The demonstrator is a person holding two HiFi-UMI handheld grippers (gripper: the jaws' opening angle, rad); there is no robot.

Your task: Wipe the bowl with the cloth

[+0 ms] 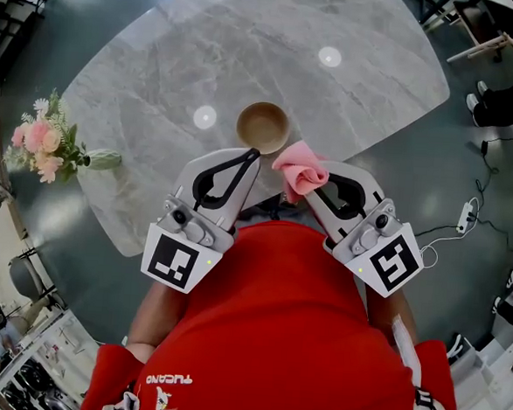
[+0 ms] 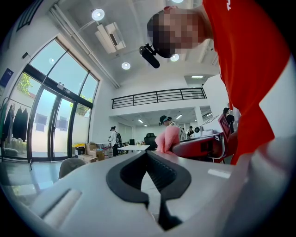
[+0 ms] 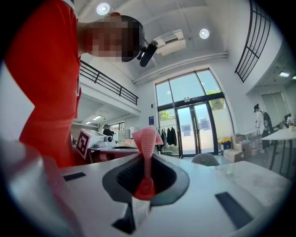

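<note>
Between the jaws of the right hand-held gripper (image 3: 146,159) sits the cloth (image 3: 147,135). The jaws are closed on a narrow pinch of it, and the rest stands up past the tips in a bunched pink fold with a fine ribbed weave. The left hand-held gripper (image 2: 147,153) has its jaws fully together with nothing between them. Both are held close in front of the person's body and point out over the worktop (image 1: 352,92).

In the head view the bowl (image 1: 263,127) stands upright on the worktop, near its front edge and just beyond both sets of tips. The left tips overlap its near rim in that view, but contact cannot be confirmed. The cloth hangs just to the right of the bowl and nearer the person, not inside it.

Assessment: the cloth is picked up and secured, so that part is done. Wiping does not appear to have begun, and bringing the cloth into the bowl and working round its inside remains.

Condition of the bowl: round, shallow, tan and wood-like, apparently empty. No dirt or liquid can be made out at this size. A bunch of flowers (image 1: 43,145) lies well apart at the left edge.
</note>
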